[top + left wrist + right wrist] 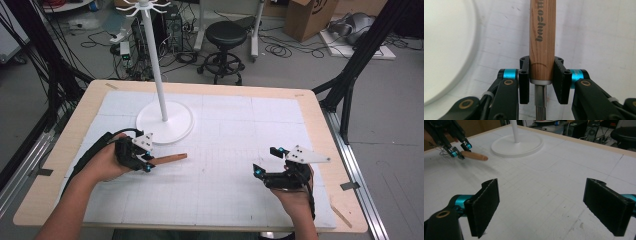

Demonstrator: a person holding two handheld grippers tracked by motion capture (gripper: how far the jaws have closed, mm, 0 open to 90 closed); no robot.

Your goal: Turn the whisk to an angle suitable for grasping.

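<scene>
wooden handle (169,159) level, pointing right

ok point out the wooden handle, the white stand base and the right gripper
wooden handle (542,37), left gripper view, on its printed shaft
white stand base (175,125), high view, on the flat disc
right gripper (554,207), right gripper view, midway between its fingers

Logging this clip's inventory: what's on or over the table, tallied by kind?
Tongs: 2, left tongs shut on the whisk handle, right tongs open
Wooden-handled whisk: 1
White stand with round base and pole: 1
White gridded mat: 1
Total: 5
</scene>
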